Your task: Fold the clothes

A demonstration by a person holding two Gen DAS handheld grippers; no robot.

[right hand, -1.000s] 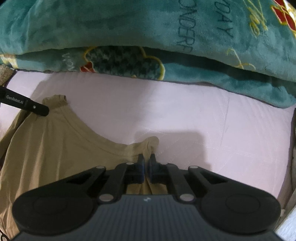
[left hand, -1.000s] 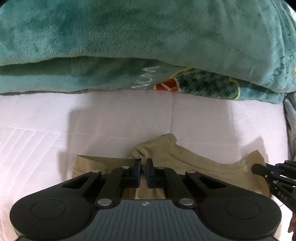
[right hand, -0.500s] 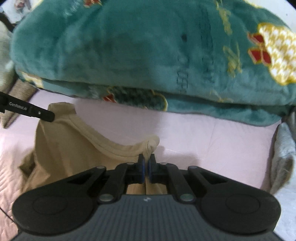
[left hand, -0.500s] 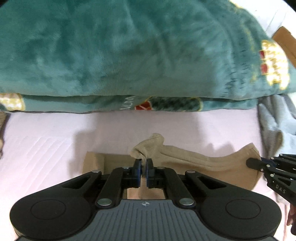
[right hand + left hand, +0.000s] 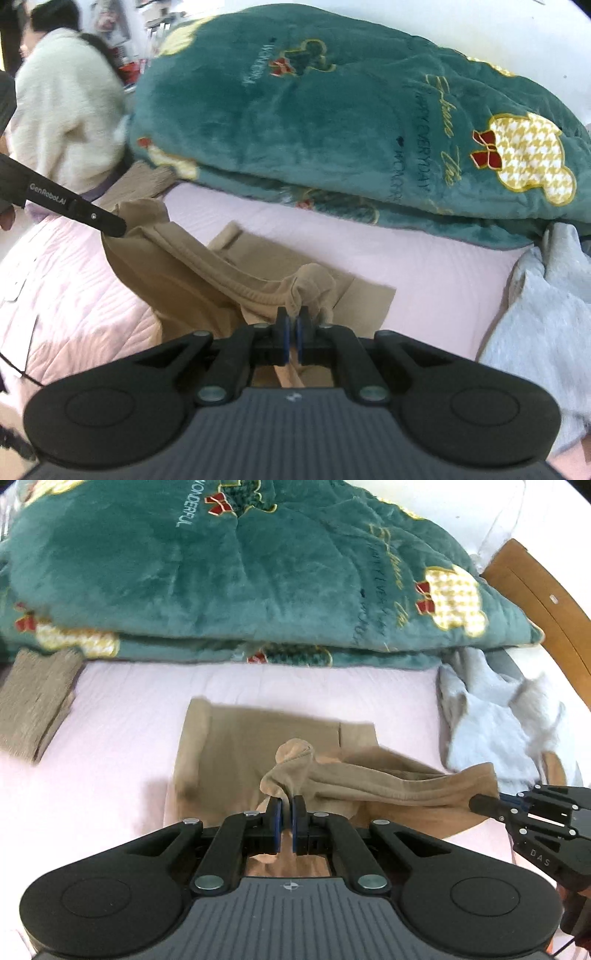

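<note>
The left gripper (image 5: 285, 805) and the right gripper (image 5: 293, 317) are each pinching one shoulder of the tan top (image 5: 236, 746), their jaws nearly closed on bunched cloth. The top's upper edge is hanging raised between them, while its lower part is lying flat on the pink bed (image 5: 110, 738), in front of the green blanket (image 5: 221, 572). The step in hand looks like carrying the shoulders over toward the hem. To do it well, both grippers should be travelling level with each other and evenly spaced, keeping the neckline taut so the fold lands straight and clear of the grey garment (image 5: 535, 314) beside it.
</note>
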